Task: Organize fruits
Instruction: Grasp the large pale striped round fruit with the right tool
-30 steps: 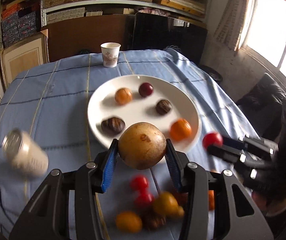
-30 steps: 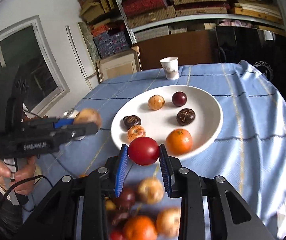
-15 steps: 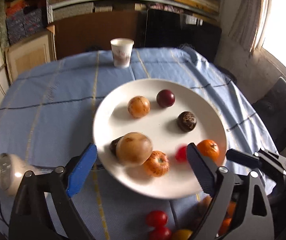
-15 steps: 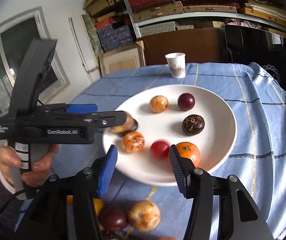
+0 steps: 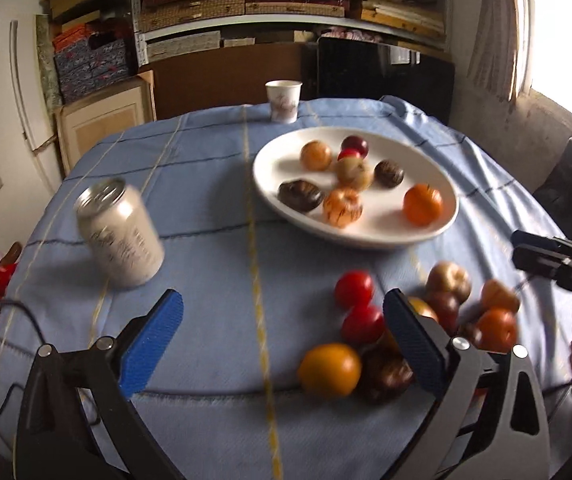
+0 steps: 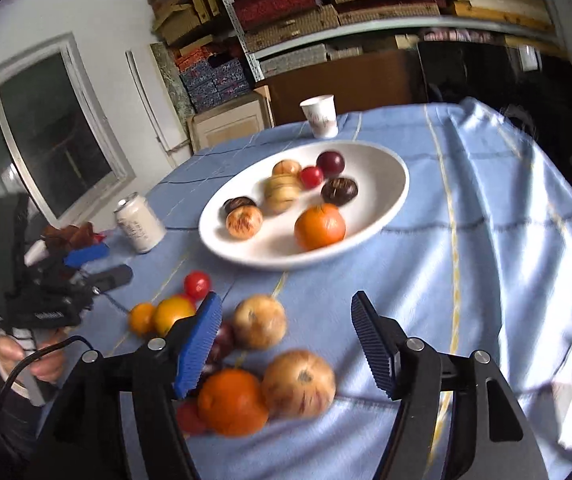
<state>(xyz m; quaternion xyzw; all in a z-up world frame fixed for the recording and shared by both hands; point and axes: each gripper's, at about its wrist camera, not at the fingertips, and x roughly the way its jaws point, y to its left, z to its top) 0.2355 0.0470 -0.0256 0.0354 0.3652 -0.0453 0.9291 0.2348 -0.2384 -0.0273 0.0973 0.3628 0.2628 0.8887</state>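
White plate (image 5: pixel 438 226) on the blue tablecloth (image 5: pixel 206 208), bearing eight fruits, among them an orange (image 5: pixel 423 204) near the front rim. Loose fruits (image 5: pixel 390 332) lie in a cluster on the cloth in front of the plate. Left gripper (image 5: pixel 282 340): jaws opening, wide, nothing between them. Right gripper (image 6: pixel 286 344): jaws opening, empty. A can (image 5: pixel 120 232) stands left of the plate; a paper cup (image 5: pixel 283 101) stands beyond it.

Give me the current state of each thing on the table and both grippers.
Left gripper: jaws opening, empty.
Right gripper: jaws opening, nothing gripped.
Round white plate: holds eight fruits.
Silver drink can: upright, unopened.
White paper cup: upright.
Loose fruit pile: on the blue tablecloth, off the plate.
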